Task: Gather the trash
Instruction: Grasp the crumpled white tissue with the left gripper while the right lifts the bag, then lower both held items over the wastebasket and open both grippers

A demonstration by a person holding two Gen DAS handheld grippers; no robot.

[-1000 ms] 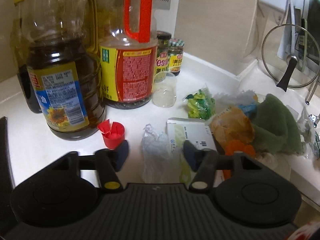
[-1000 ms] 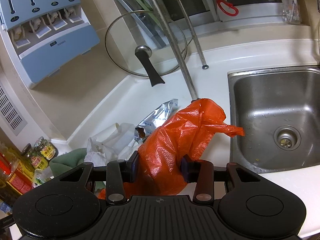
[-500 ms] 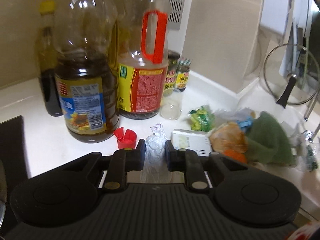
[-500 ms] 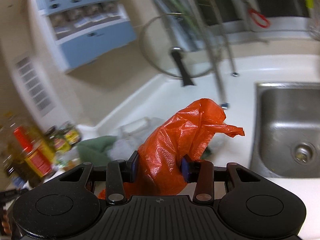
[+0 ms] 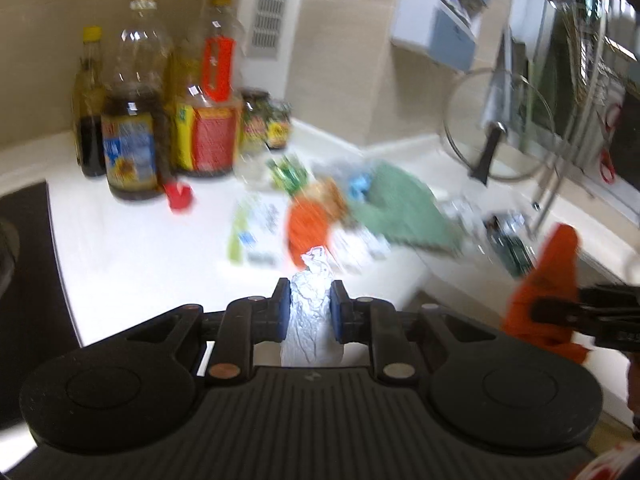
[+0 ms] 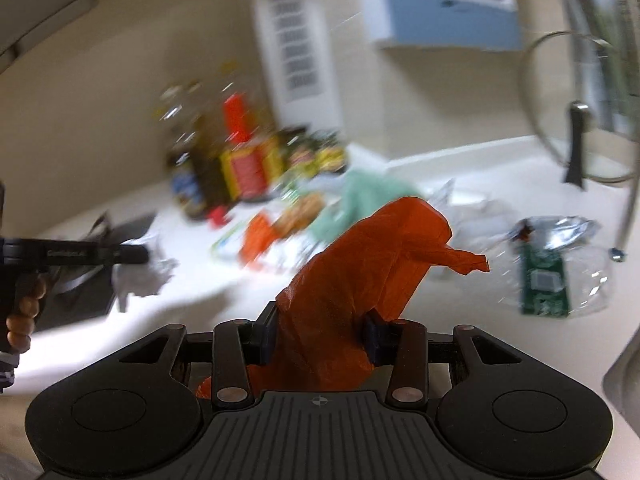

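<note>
A: What do the left tongs (image 5: 308, 309) have now?
B: The crumpled clear wrapper (image 5: 311, 312). A second ago they stood wide around it on the counter (image 5: 132, 248); they have just closed, and it is lifted clear.
A: And the right tongs (image 6: 320, 330)?
B: Clamped on the orange bag (image 6: 360, 280), as before.
A: Beyond that?
B: Packets, a green cloth (image 5: 400, 216) and more litter lie near the 2 big oil bottles (image 5: 168, 120). Likely the wrapper goes into the bag next.

Beige tiled walls (image 5: 332, 60) meet at a far corner behind the white tabletop (image 5: 132, 248). A white vent grille (image 5: 269, 8) hangs on the left wall, a blue-and-white wall unit (image 6: 448, 12) to the right.
</note>
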